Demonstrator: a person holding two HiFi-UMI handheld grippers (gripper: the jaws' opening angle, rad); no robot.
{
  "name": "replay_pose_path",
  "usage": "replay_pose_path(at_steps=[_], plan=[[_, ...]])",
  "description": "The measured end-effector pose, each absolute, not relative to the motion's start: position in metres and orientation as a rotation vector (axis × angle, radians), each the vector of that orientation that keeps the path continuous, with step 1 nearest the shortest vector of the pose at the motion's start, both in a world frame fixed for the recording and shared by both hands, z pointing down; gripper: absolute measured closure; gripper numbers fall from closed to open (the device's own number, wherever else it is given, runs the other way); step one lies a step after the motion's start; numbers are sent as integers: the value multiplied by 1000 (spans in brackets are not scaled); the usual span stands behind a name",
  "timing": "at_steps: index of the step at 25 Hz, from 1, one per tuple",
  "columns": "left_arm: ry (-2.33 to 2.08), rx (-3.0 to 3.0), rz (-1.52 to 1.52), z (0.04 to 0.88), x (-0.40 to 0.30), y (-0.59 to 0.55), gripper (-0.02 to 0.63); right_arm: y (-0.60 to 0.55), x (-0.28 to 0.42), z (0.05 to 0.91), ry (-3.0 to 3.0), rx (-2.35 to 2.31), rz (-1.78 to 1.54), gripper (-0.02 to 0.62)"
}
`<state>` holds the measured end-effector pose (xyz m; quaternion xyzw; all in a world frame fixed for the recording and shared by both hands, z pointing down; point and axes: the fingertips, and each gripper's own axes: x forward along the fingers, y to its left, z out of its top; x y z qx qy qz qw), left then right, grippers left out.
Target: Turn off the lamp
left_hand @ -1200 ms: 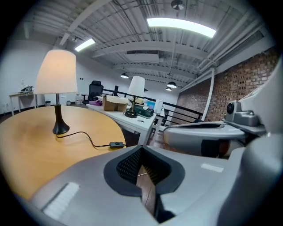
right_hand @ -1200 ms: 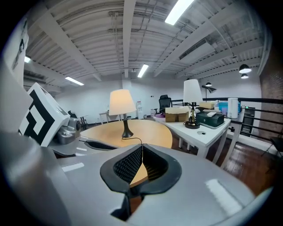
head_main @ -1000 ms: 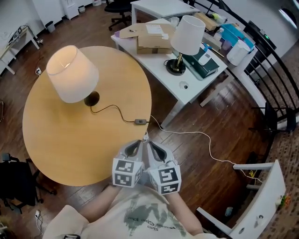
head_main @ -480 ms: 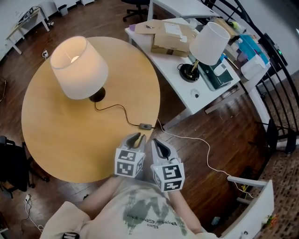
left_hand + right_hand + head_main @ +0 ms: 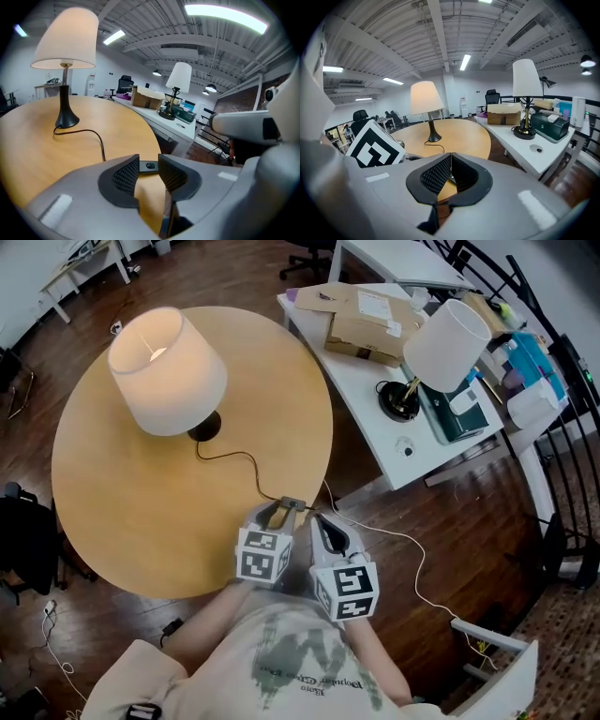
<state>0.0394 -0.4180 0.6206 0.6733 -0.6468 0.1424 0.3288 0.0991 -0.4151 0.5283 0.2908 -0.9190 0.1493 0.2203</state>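
The lit lamp, with its white shade and black base, stands on the round wooden table. Its black cord runs to an inline switch near the table's front right edge. My left gripper is right at the switch, its jaws opening. In the left gripper view the switch lies just beyond the parted fingertips of the left gripper, and the pads do not touch it. My right gripper is beside it on the right. In its own view the right gripper is shut and empty.
A white desk behind the table carries an unlit lamp, cardboard boxes and a teal case. A white cable trails over the wooden floor. A black chair stands at the left, a black railing at the right.
Both grippers have moved forward and down to the table's edge by the switch. The left jaws, shut before, now stand apart. The lamp stays lit.
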Motion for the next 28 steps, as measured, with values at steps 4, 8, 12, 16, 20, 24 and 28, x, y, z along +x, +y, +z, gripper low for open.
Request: replay_pose_path(at_steps=[4,8,12,16,20,24,28], plan=[[-1735,1689,375,636,35,-431,503,-433,110,530,-2545,749,406,594],[-1766,1611,392,649,31,-439,503,-447,118,529,-2558,706,401,594],[-1785,1550,368,654,28,-439,505,-453,123,534,-2562,661,410,594],[-1803,1539,336,656,29,-440,532,-454,124,537,-2567,622,415,594],[-1814,1544,283,656,29,-442,534,-454,125,539,-2572,588,417,594],[-1827,1517,302,658,24,-440,551,-452,124,539,-2584,563,420,594],[-1847,1487,307,660,21,-439,606,-450,125,540,-2592,547,424,594]])
